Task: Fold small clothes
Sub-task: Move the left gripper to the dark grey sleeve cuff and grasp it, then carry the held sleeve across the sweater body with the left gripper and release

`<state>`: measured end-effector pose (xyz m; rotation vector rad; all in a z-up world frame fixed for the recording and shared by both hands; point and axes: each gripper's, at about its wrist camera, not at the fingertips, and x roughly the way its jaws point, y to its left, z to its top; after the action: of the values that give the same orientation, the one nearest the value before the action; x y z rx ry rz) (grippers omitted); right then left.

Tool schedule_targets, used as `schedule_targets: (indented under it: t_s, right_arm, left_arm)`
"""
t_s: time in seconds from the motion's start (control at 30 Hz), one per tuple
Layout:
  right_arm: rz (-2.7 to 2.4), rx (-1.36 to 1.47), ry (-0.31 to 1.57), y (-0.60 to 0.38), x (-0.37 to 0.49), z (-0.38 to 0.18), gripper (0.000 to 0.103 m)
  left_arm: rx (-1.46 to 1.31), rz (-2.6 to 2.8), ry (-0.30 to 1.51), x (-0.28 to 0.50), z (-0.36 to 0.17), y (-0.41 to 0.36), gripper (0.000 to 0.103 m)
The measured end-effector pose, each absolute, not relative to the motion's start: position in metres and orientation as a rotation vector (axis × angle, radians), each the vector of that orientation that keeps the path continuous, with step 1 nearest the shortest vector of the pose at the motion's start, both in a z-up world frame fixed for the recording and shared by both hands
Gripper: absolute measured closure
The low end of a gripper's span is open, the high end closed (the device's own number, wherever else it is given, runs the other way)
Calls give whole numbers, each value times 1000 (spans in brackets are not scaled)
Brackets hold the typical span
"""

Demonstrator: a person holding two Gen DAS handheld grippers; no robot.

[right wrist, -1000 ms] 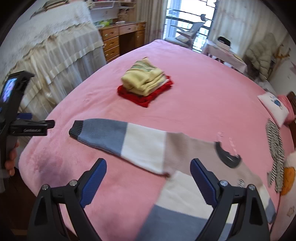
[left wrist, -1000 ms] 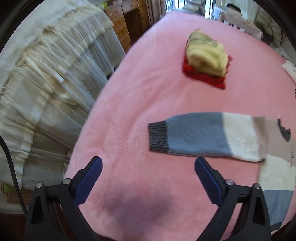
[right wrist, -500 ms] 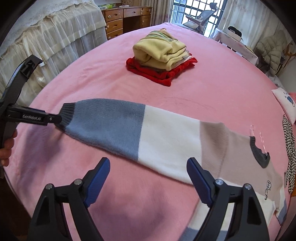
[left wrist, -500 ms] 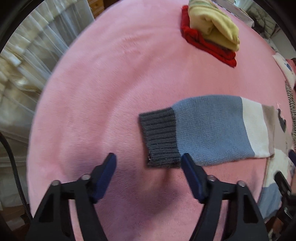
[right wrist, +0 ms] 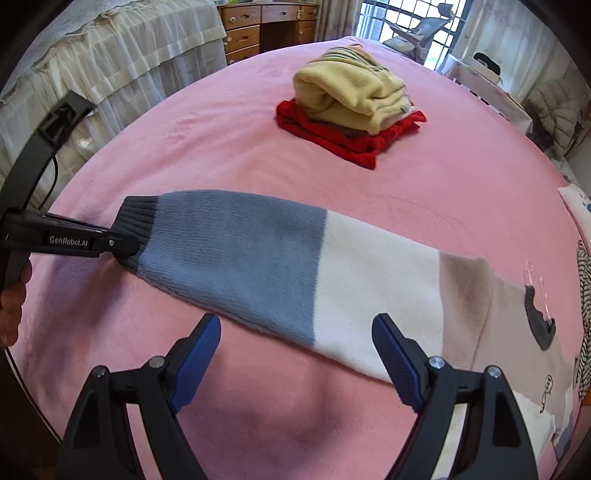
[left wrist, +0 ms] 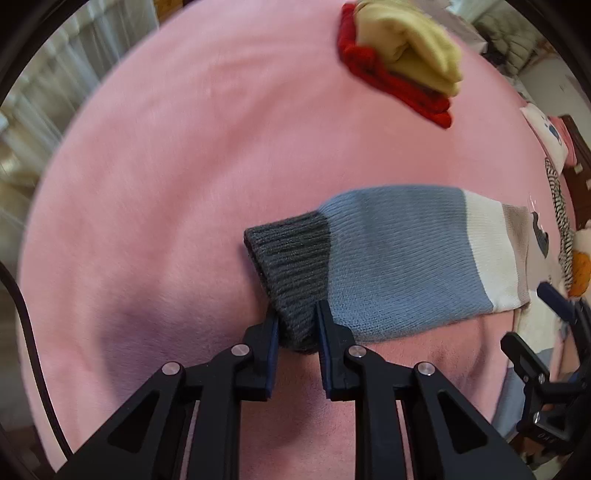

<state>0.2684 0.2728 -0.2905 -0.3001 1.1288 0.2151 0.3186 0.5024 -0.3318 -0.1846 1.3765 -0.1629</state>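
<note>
A colour-block knit sweater lies flat on the pink bed [right wrist: 461, 192], its long sleeve [right wrist: 236, 251] running blue, white, then beige. My left gripper [left wrist: 297, 317] is closing on the sleeve's dark grey ribbed cuff [left wrist: 291, 254], and both pads press on the bunched knit; in the right wrist view the left gripper [right wrist: 122, 243] pinches the cuff from the left. My right gripper [right wrist: 297, 325] hangs open just above the sleeve's near edge, around the blue-white boundary, with nothing gripped. The sweater's body [right wrist: 509, 325] runs off to the right.
A folded yellow garment [right wrist: 351, 92] sits on a folded red one [right wrist: 354, 144] at the far side of the bed. A striped garment [right wrist: 585, 295] lies at the right edge. White draped fabric [right wrist: 110, 55] and a wooden dresser [right wrist: 266, 26] stand beyond the left edge.
Both grippers have come down toward the sleeve. The left one went from wide open to pinching the grey cuff. The right one stays open, now closer over the sleeve.
</note>
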Motion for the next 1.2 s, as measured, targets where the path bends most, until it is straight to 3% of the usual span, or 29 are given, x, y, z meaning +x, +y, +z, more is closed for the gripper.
schedule_targets:
  t_s: [0.7,0.93,1.2]
  right_arm:
    - [155,-166,1139,216,286,-231,18]
    - [120,-117,1123,168,277,-192,18]
    - [-35,-23,1138,93,261,-186,18]
  left_arm:
    - [-65,-349,1049,265,-187,397,89]
    - [18,-427,988,252,-170,333,89]
    - [-8,-514,985,243,-144,274,90]
